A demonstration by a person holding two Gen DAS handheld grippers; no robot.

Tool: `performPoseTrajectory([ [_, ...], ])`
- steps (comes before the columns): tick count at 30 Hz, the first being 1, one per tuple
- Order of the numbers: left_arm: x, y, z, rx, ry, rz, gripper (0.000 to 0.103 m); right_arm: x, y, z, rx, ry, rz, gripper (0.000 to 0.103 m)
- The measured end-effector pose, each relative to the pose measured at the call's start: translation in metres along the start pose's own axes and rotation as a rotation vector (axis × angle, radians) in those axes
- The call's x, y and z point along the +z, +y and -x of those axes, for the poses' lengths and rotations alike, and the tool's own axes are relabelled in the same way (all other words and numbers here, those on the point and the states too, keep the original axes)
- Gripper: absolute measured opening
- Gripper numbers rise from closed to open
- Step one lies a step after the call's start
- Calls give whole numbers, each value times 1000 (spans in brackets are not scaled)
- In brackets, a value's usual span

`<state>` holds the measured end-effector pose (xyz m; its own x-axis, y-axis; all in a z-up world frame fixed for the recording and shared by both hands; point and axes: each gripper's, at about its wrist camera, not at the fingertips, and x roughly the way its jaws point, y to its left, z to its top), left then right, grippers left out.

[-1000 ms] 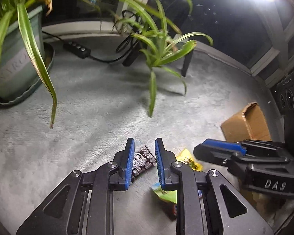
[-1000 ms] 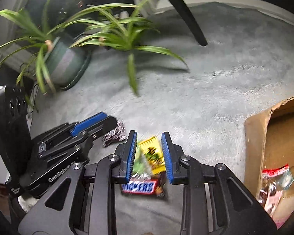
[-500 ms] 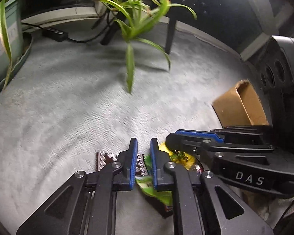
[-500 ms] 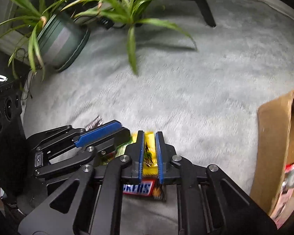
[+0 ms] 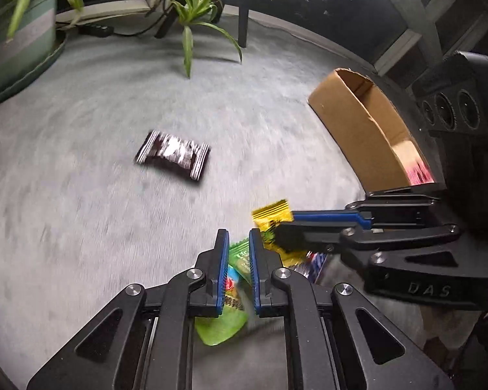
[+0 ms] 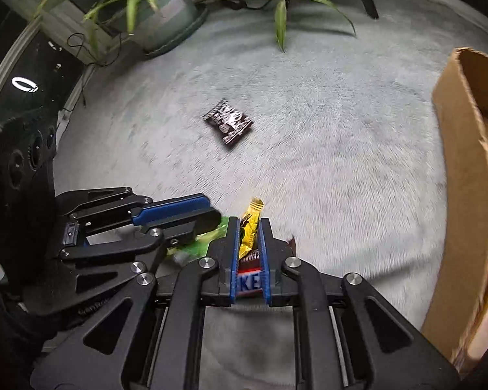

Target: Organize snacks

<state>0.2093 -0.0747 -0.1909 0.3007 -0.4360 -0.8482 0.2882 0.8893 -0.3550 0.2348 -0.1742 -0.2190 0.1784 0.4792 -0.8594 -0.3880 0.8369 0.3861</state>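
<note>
1. Our left claw (image 5: pixel 236 243) now pinches the green packet (image 5: pixel 237 260). A second ago its jaws stood apart over the snacks on the grey carpet (image 5: pixel 97 227); they have since closed on the wrapper.
2. Our right claw (image 6: pixel 247 232) is likewise pressed on the yellow packet (image 6: pixel 249 224), and the Snickers bar (image 6: pixel 248 281) sits between the same pads lower down. Whether the bar is truly gripped or just riding along, we cannot tell.
3. Both packets have left the pile. The dark cookie packet (image 5: pixel 172 154), which lay just beside our left claw a second ago, now lies alone on the carpet, well apart from both claws.
4. The cardboard box (image 5: pixel 358 130) has come much closer on our right, its open top facing us, with a pink-and-red wrapper (image 5: pixel 418 170) already inside.
5. We judge that the pick-up is done and the carry to the box is under way; the next step is to release both loads over the opening.
6. The dark packet is left for another trip.
</note>
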Motion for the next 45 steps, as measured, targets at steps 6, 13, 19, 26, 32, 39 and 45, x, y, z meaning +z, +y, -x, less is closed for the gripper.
performPoseTrajectory([
  [6, -32, 0, 22, 85, -8, -54, 9, -29, -1, 23, -55, -10, 56, 12],
  [13, -65, 21, 52, 185, -34, -23, 9, -63, -32, 42, -123, 13, 18, 12],
  [19, -79, 34, 76, 198, -92, 52, 13, -83, -36, 66, -101, -59, -11, 12],
  [26, -93, 16, 93, 118, -167, 112, 14, -96, -34, 75, -97, -116, 26, 51],
  [32, -121, 14, 93, 61, -134, 202, 25, -94, -14, 73, -133, -111, 184, 60],
  [39, -117, 14, 86, 135, -129, 231, 41, -83, 2, 54, -181, -27, 351, 61],
  [45, -111, 5, 71, 214, -118, 194, 49, -77, 3, 37, -201, 37, 422, 61],
])
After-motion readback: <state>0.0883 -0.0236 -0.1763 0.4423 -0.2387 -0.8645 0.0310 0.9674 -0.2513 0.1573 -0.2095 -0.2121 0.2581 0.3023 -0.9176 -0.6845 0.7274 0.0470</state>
